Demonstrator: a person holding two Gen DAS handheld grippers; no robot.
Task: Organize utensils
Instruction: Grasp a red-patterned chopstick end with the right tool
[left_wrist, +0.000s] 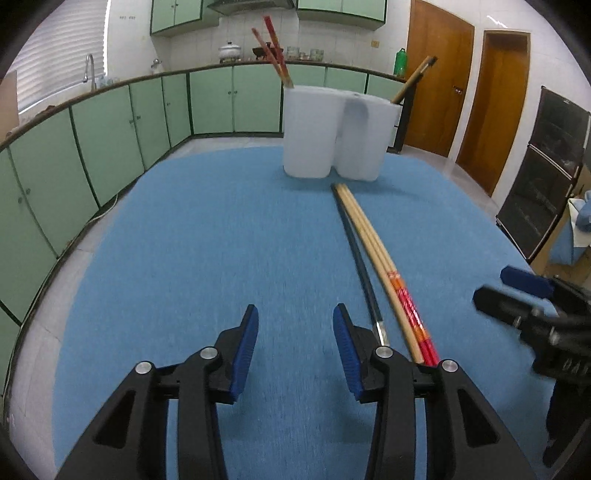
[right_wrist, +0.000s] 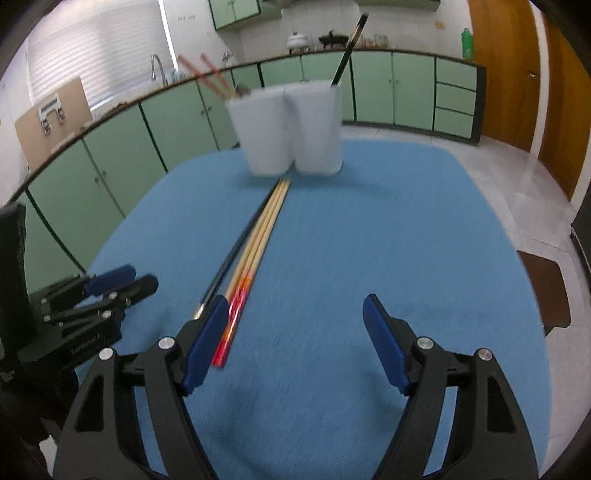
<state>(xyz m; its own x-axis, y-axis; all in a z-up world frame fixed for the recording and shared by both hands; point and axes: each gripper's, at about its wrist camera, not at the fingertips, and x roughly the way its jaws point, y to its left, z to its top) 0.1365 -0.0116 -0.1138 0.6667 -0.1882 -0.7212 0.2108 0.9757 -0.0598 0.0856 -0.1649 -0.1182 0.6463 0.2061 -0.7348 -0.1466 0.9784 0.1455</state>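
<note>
My left tongs (left_wrist: 295, 347) hang open over the blue worktop (left_wrist: 221, 240), nothing between them. My right tongs (right_wrist: 295, 339) gape wider, also empty. A black chopstick (left_wrist: 360, 262) and the wooden chopsticks (left_wrist: 373, 254) lie side by side between the two tongs, tips toward the white two-cup holder (left_wrist: 332, 133), which has more chopsticks standing in it.

A blue cloth (left_wrist: 221, 240) is covering the table. Toward its far edge a white two-compartment holder (left_wrist: 332, 133) is standing upright on the cloth. Just in front of the holder, loose chopsticks are lying side by side in a tight row, running from far to near: one black chopstick (left_wrist: 360, 258) on the left, and wooden chopsticks (left_wrist: 376, 251) with red and orange near ends beside it on the right.
</note>
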